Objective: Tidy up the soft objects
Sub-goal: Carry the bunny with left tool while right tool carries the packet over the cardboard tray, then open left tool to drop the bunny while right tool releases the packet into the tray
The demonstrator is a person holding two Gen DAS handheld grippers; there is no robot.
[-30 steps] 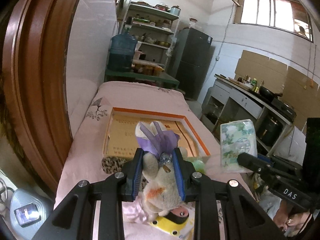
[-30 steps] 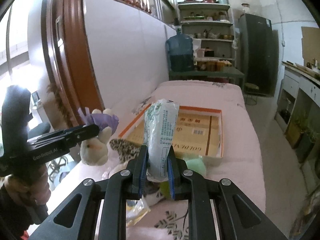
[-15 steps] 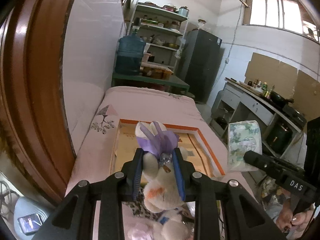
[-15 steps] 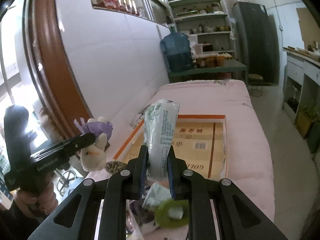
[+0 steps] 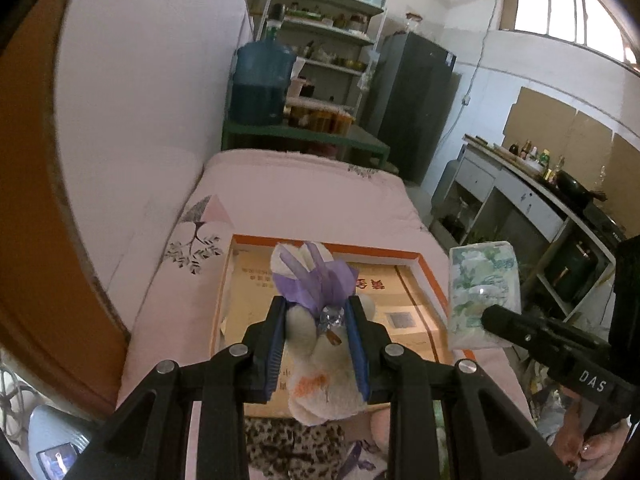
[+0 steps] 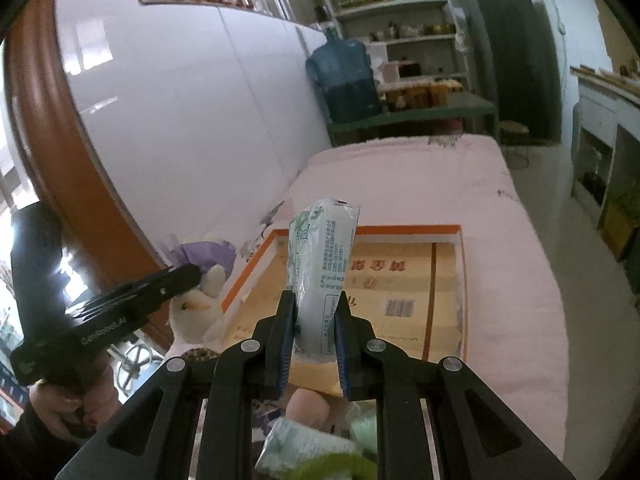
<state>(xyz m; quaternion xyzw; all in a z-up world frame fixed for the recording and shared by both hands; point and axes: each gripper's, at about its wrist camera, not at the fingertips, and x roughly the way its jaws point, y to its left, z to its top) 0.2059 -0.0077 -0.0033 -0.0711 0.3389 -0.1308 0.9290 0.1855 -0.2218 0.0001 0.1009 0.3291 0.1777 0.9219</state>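
My left gripper (image 5: 316, 308) is shut on a cream plush toy (image 5: 320, 376) with a purple bow and a clear gem, held above the near end of a shallow cardboard box (image 5: 400, 256) with an orange rim. My right gripper (image 6: 316, 300) is shut on a soft tissue pack (image 6: 320, 256) in green-printed wrap, held upright over the same box (image 6: 400, 280). The tissue pack (image 5: 484, 292) shows at right in the left wrist view. In the right wrist view the plush toy (image 6: 200, 300) sits at left in the other gripper.
The box lies on a pink-covered bed (image 5: 304, 196). A leopard-print item (image 5: 292, 448) and other soft things (image 6: 308, 440) lie near its front edge. A white wall and brown frame (image 5: 40, 200) stand left. A blue water jug (image 5: 260, 84), shelves and a counter (image 5: 540, 196) are behind.
Both grippers have moved forward over the bed toward the box, each still holding its item. The loose items on the near bed have slid toward the bottom of the views.
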